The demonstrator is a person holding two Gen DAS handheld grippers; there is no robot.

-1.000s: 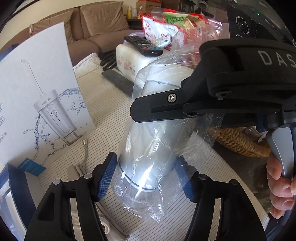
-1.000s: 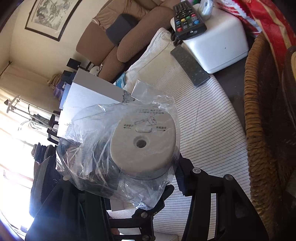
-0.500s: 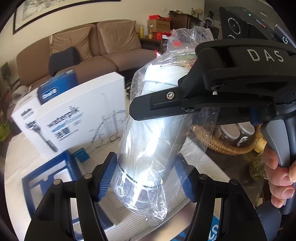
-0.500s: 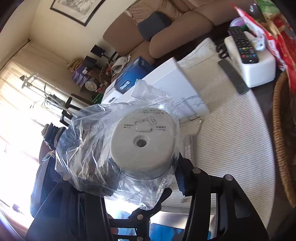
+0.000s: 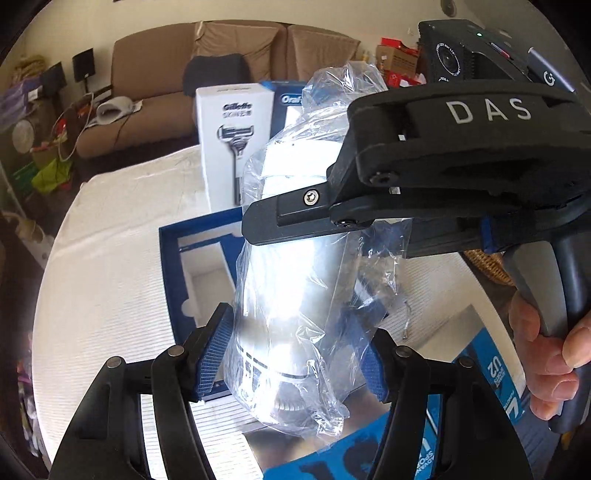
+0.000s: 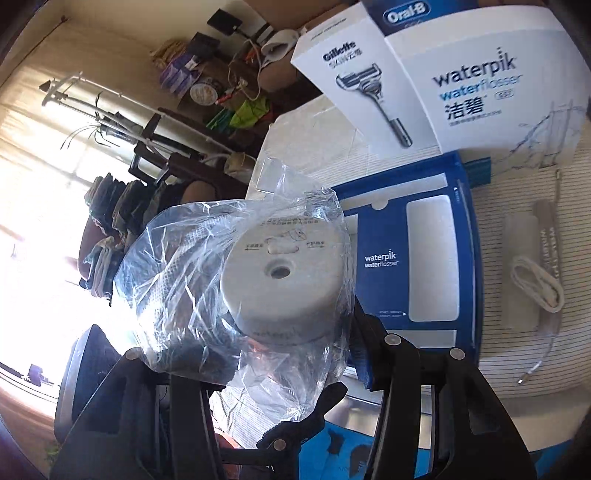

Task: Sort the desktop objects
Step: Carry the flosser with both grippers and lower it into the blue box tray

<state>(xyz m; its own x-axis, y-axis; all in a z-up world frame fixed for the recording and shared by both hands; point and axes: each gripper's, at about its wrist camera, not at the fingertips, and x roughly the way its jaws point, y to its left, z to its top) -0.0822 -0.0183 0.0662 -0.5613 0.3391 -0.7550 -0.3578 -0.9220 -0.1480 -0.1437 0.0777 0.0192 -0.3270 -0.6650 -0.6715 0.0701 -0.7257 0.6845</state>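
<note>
1. The left claw [image 5: 291, 354] closes its blue pads on the lower part of a white water flosser unit [image 5: 295, 266] wrapped in a clear plastic bag [image 5: 373, 266]; the jaws stand about half open, filled by the body between them.
2. The right claw [image 5: 258, 227], seen in the left wrist view as a black body marked "DAS", grips the upper part of the same unit, and a person's hand [image 5: 546, 354] holds its grey handle at the right edge.
3. In the right wrist view the round flat end of the unit [image 6: 282, 273], with a small hole in the middle, faces the camera between the fingers of the right claw [image 6: 266, 354], and the bag is crumpled around it.
4. So the unit is held by both claws together, in the air above the tabletop [image 5: 103, 266], which has a white striped cloth.
5. Below the unit lies an open blue Waterpik tray [image 6: 380, 236] with white compartments.
6. Behind the tray stand a white Gillette box [image 6: 354, 74], a large white Waterpik box [image 6: 491, 85] and a blue Oral-B box [image 6: 402, 14].
7. To the right of the tray, in the right wrist view, a coiled white cable [image 6: 535, 280] rests on the cloth.
8. A brown sofa [image 5: 155, 92] is in the background.
</note>
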